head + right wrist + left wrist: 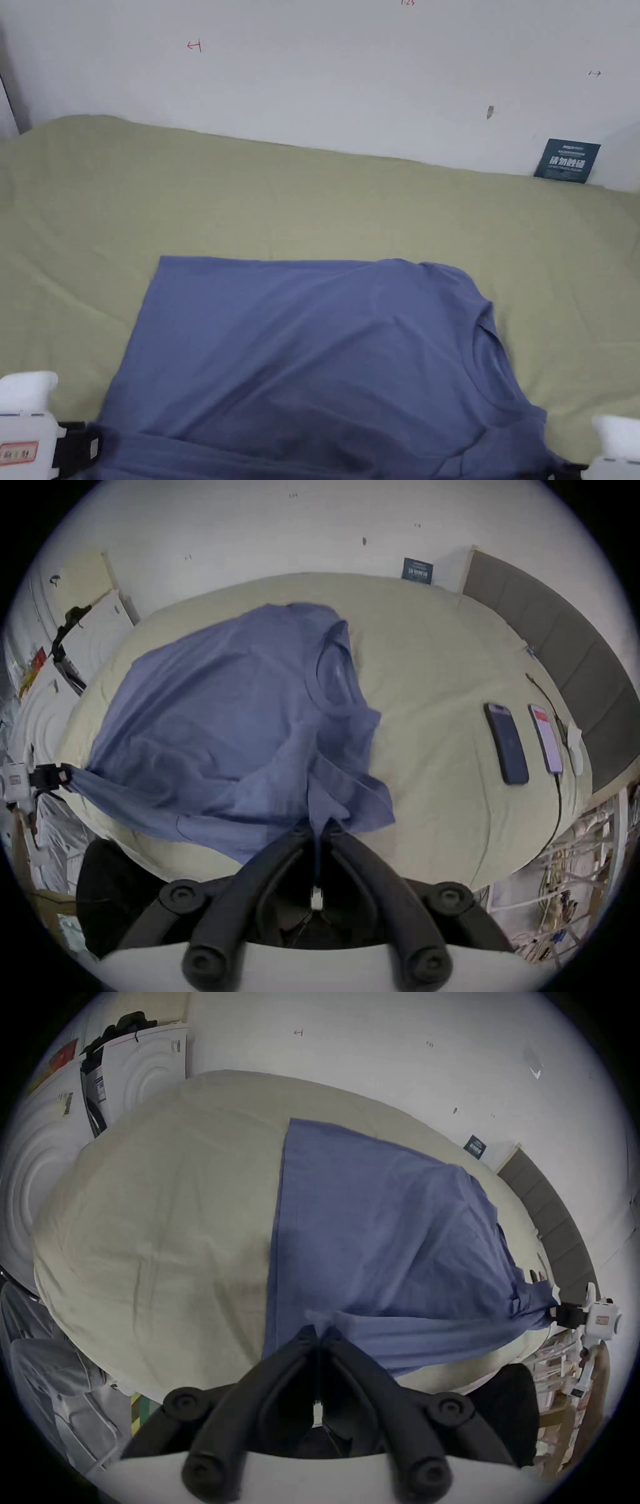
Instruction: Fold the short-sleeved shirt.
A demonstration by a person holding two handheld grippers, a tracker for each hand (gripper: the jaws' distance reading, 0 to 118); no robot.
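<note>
Head view shows the blue short-sleeved shirt [312, 350] spread on the green bedsheet [312, 200], left gripper [320, 1329] and right gripper [320, 823] each clamped on its near edge, so uneven pulling could slip or bunch the cloth.

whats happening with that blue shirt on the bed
A person is folding a blue short-sleeved cotton shirt spread on a bed with a pale green sheet. The left gripper is shut on the near hem corner, and the right gripper is shut on the near sleeve end. The near edge is lifted between them; the collar lies to the right.
</note>
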